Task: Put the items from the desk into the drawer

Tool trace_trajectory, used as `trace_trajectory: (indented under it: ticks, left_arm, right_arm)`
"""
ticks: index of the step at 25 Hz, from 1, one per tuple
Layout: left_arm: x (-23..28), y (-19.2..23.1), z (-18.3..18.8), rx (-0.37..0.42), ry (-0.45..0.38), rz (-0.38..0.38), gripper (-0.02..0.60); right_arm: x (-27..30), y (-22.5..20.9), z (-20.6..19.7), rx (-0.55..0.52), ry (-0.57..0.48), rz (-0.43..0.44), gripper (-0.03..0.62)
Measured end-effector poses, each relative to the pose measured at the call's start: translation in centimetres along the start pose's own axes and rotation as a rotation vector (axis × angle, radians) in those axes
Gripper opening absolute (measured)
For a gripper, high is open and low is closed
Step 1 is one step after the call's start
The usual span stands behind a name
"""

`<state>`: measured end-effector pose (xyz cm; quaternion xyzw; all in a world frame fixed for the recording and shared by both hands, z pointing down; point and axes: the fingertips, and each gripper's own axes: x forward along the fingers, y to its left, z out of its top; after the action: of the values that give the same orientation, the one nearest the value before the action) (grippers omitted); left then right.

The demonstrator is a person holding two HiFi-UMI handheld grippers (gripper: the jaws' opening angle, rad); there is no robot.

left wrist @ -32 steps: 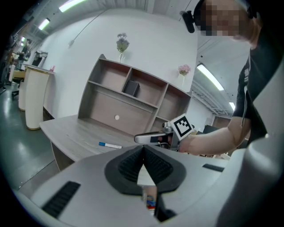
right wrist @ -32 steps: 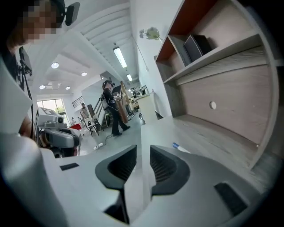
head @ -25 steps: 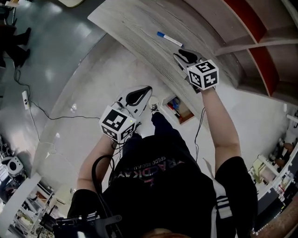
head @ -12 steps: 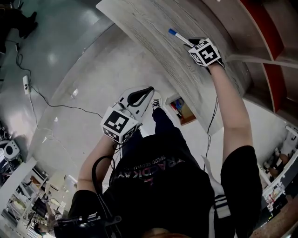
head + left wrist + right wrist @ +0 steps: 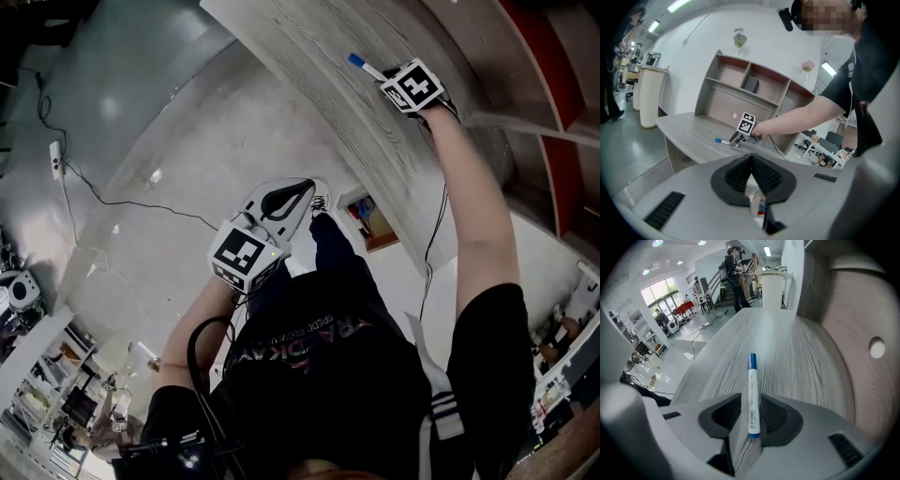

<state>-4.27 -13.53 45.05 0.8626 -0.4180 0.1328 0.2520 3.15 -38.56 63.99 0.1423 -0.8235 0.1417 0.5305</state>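
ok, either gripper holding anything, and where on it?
Nothing held. The right gripper, jaws just opened wide, straddles the marker at its tail end on the desk, pads not pressing. The left gripper is shut, empty.

In the head view the right gripper [image 5: 387, 79] hides the pen's [image 5: 364, 66] rear end; the drawer's [image 5: 382, 244] contents are too small to tell.

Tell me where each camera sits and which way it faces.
Head view: on the person's head, facing steeply down at the desk; shows torso, arms, left gripper, right gripper.
Left gripper view: on that gripper, facing the desk; shows its shut jaws, the right arm.
Right gripper view: on that gripper, facing along the desk; its jaws have just been opening, marker between them.
Shared: all three show the marker.
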Motion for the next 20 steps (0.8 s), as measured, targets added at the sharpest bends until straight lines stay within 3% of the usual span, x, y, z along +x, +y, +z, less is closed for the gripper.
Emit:
trace_trajectory:
  ticks: [8,14,20]
  left_arm:
    - [-0.61,0.42,-0.72,-0.037,-0.003,0.029,0.012]
    - [-0.37,0.04,-0.79,-0.038,-0.004,0.017,0.012]
    - [-0.86,-0.09,-0.59,-0.032,-0.007,0.013,0.012]
  right_arm:
    - [0.55,-0.52,-0.01,0.019,0.034,0.040,0.138]
    - [0.54,-0.38,0.10,0.019,0.053,-0.019,0.132]
    - [0.57,0.24,-0.07,0.006,0.043,-0.058,0.078]
